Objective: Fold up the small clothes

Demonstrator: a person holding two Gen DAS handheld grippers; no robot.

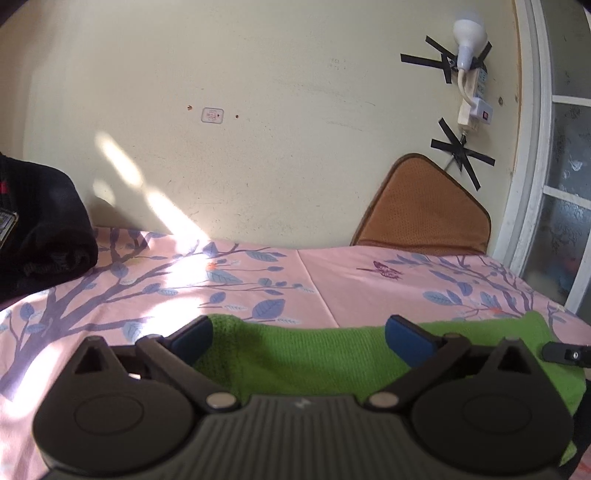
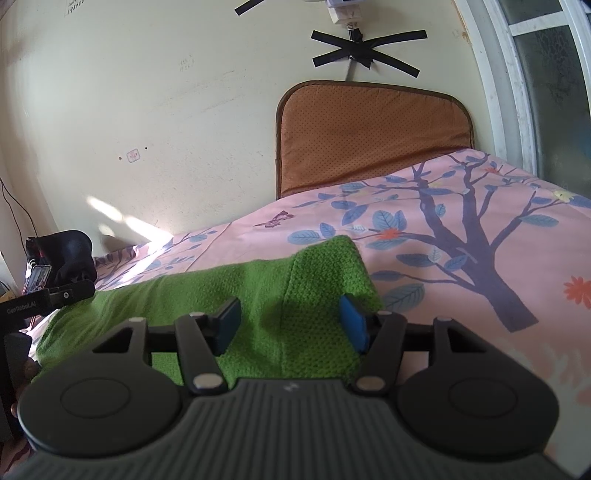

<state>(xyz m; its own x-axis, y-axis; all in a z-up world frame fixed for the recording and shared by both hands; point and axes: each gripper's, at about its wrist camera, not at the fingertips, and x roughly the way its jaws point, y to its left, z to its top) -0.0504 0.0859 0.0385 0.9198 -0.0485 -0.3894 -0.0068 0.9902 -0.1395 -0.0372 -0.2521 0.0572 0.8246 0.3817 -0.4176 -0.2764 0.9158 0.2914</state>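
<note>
While left shows bulb (image 1: 469, 33).

- green cloth (image 2: 258, 291): bright green, waffle-knit texture
- bedsheet (image 1: 332, 280): pink, purple tree branches, blue leaves, orange flowers, one purple butterfly
- cushion (image 2: 369, 136) far right: orange-brown mesh, darker brown edging
- wall (image 1: 258, 147): pale cream, black tape crosses
- left gripper (image 1: 299, 341), right gripper (image 2: 291, 325): black bodies, blue pads
- bundle (image 1: 44, 229) far left: black

One green knit cloth (image 1: 303, 354), two grippers, one brown cushion (image 2: 369, 136), perhaps one dark bundle (image 1: 40, 229)
</note>
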